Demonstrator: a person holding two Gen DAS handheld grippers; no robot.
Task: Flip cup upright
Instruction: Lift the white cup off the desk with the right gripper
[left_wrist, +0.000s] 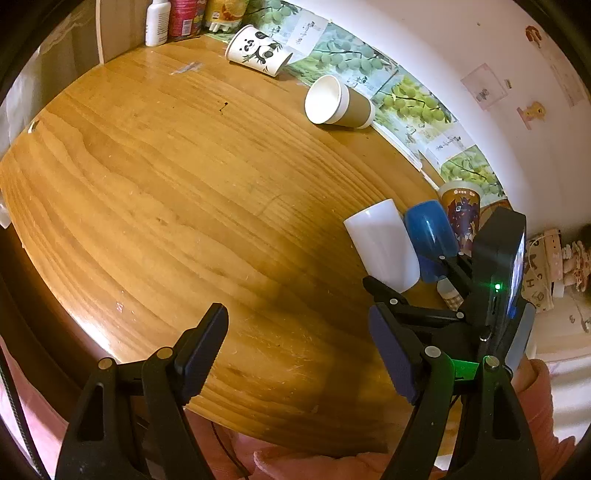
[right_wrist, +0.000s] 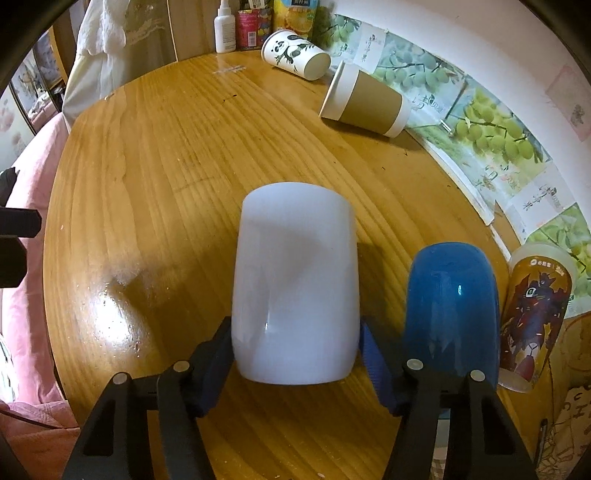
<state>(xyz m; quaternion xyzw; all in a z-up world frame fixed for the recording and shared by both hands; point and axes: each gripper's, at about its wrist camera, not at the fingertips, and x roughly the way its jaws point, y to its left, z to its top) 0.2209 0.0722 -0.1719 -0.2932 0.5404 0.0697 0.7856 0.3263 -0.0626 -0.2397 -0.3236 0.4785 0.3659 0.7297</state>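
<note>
A white cup (right_wrist: 295, 284) stands upside down on the round wooden table (right_wrist: 155, 177). My right gripper (right_wrist: 295, 354) has its two pads around the cup's lower part, touching or very close on both sides. The white cup also shows in the left wrist view (left_wrist: 382, 243), with the right gripper (left_wrist: 413, 291) behind it. My left gripper (left_wrist: 299, 350) is open and empty above the table's near edge. A blue cup (right_wrist: 452, 310) stands upside down just right of the white one.
A printed orange cup (right_wrist: 532, 317) stands upside down at the far right. A brown-sleeved paper cup (right_wrist: 365, 101) and a panda paper cup (right_wrist: 295, 55) lie on their sides at the back. Bottles and cartons (right_wrist: 240, 26) stand beyond them. Grape posters (right_wrist: 480, 125) line the wall.
</note>
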